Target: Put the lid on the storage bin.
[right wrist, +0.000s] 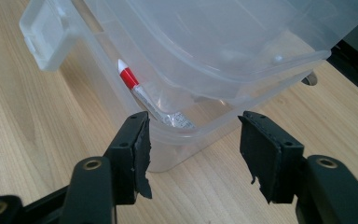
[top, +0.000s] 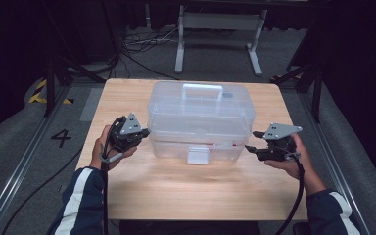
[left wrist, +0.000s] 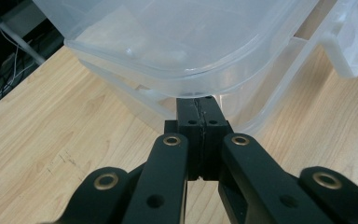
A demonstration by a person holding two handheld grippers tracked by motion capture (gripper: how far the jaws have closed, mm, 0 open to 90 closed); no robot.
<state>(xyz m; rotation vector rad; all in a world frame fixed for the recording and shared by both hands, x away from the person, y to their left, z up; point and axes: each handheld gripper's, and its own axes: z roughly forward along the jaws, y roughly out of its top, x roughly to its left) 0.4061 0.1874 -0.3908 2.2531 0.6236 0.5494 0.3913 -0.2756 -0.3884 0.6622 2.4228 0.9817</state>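
Note:
A clear plastic box (top: 200, 115) with a lid and a top handle (top: 203, 90) stands in the middle of the wooden table (top: 176, 191). Its front latch (top: 198, 154) hangs down. Inside lies a tube with a red band and a white tip (right wrist: 129, 77). My left gripper (top: 146, 132) is at the box's left end. In the left gripper view its jaws (left wrist: 200, 112) are shut together, with the tips just under the lid's rim (left wrist: 168, 60). My right gripper (top: 252, 140) is at the box's right end, open (right wrist: 193, 140). The box's lower corner (right wrist: 186, 140) sits just ahead of its jaws, untouched.
Behind the table stands a grey metal frame (top: 219, 29), with cables (top: 142, 44) on the floor. Black stands (top: 54, 78) flank the table at both sides. A floor mark "4" (top: 61, 138) lies at the left. Bare table top stretches in front of the box.

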